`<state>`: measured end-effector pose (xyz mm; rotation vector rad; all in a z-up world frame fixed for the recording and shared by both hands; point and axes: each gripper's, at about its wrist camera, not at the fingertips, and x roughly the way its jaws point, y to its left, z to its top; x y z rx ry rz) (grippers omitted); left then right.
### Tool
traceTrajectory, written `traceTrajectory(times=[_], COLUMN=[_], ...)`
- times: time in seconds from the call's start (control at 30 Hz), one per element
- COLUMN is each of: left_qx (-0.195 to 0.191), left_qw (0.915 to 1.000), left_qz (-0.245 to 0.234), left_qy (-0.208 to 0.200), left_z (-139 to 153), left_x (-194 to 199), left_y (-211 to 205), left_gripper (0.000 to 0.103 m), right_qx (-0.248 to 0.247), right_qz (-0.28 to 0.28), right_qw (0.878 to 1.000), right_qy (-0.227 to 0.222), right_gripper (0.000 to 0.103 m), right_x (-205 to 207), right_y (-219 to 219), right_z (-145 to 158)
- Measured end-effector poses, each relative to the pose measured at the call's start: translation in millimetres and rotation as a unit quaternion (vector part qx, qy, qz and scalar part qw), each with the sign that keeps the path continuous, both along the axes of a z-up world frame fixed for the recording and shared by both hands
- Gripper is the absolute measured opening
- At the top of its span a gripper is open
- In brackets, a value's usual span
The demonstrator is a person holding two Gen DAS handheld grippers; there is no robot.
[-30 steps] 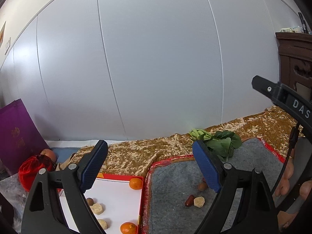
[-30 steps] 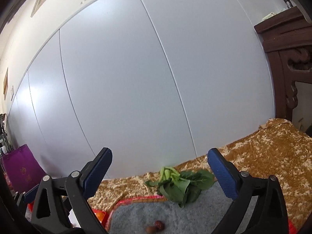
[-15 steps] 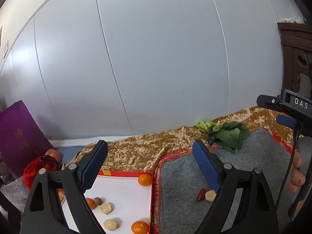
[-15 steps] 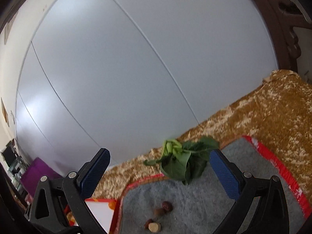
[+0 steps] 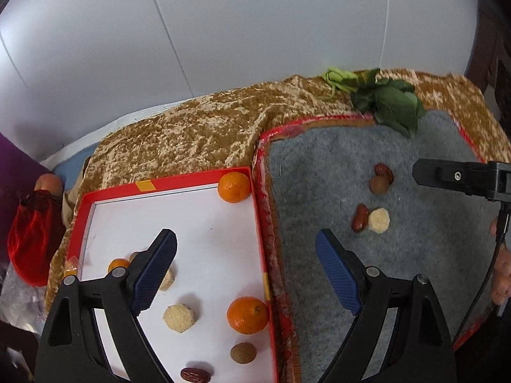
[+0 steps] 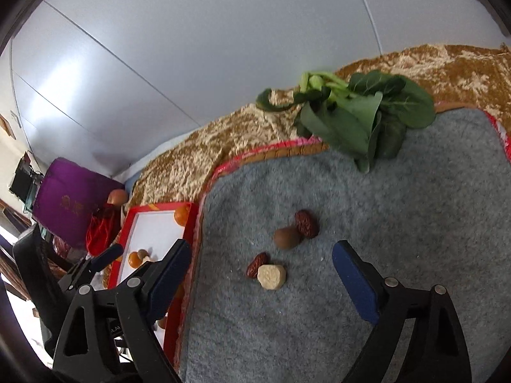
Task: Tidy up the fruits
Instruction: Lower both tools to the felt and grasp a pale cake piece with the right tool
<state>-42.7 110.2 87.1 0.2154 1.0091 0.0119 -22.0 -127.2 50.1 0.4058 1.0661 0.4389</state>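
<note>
A red-rimmed white tray (image 5: 166, 185) holds two oranges (image 5: 247, 315) (image 5: 233, 187), pale cakes (image 5: 179, 318), a brown nut (image 5: 243, 353) and a red date (image 5: 195, 374). On the grey mat (image 5: 415, 166) lie two red dates (image 6: 307, 223) (image 6: 257, 264), a brown round fruit (image 6: 286, 237) and a pale cake (image 6: 271, 277). My left gripper (image 5: 246, 274) is open and empty above the tray's right rim. My right gripper (image 6: 265, 274) is open and empty above the mat's small items.
A bunch of green leaves (image 6: 357, 118) lies at the mat's far edge. A gold cloth (image 5: 191, 134) covers the table. A red pouch (image 5: 32, 236) and a purple box (image 6: 70, 198) stand at the left. A white wall is behind.
Both grippers have tilted down toward the table and come closer. The tray and the mat's items now fill the views. Both stay open.
</note>
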Motion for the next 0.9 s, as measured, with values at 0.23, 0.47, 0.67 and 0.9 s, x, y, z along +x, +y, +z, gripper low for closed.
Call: traceTrajectory(times=[0.23, 0.47, 0.67, 0.9], left_qx=[0.048, 0.037, 0.023, 0.025], left_qw=[0.9972, 0.9984, 0.9983, 0.9955], left_qz=[-0.057, -0.044, -0.053, -0.090], left_qy=[-0.003, -0.003, -0.003, 0.012], left_z=[1, 4, 6, -4], left_x=[-10, -12, -11, -5], left_y=[-10, 5, -3, -32], left_gripper=[0.089, 0.089, 0.089, 0.089], right_qx=[-0.085, -0.168, -0.203, -0.177], right_qz=[0.071, 0.091, 0.097, 0.089], right_qw=[0.994, 0.981, 0.974, 0.980], right_qy=[0.023, 0.026, 0.012, 0.015], right_gripper=[0.058, 0.040, 0.037, 0.026], right_x=[-1, 1, 5, 10], right_y=[38, 60, 70, 58], right_z=[-19, -37, -45, -42])
